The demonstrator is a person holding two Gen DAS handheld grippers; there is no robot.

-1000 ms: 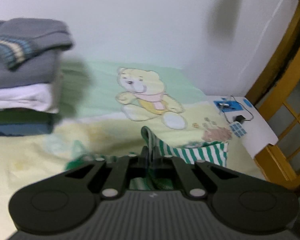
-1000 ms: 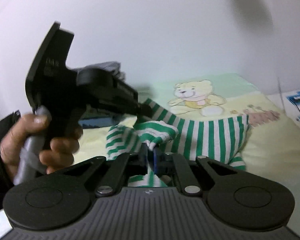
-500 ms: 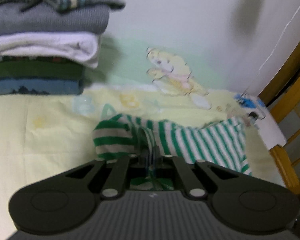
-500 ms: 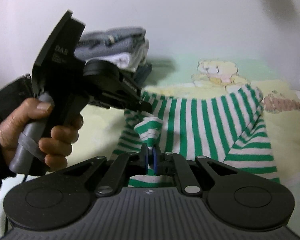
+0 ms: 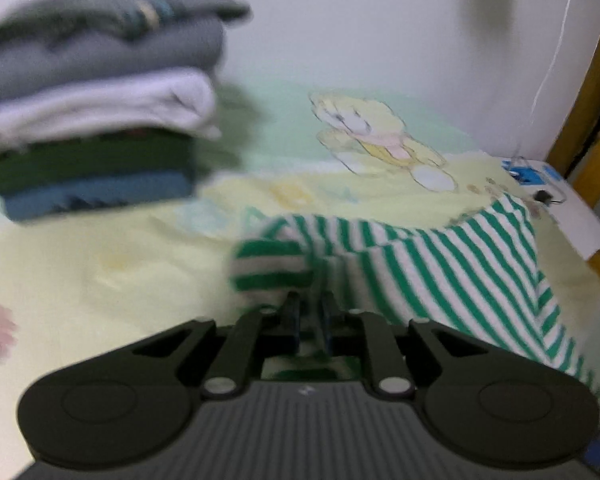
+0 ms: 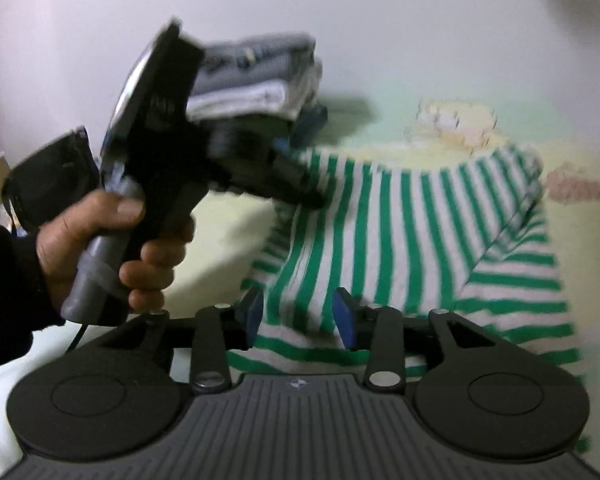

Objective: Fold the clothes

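Right gripper [image 6: 298, 314] jaws opening, spread over the striped shirt [image 6: 412, 240] without pinching it, left gripper [image 5: 310, 312] jaws opening, a narrow gap, cloth just ahead, shirt flat on the yellow bedsheet [image 5: 100, 260], hand [image 6: 100, 240] gripping the left handle, folded clothes stack [image 5: 96, 112] beyond by the wall

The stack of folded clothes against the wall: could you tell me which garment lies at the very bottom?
The blue folded garment lies at the bottom, on the yellow sheet, under the dark green one.
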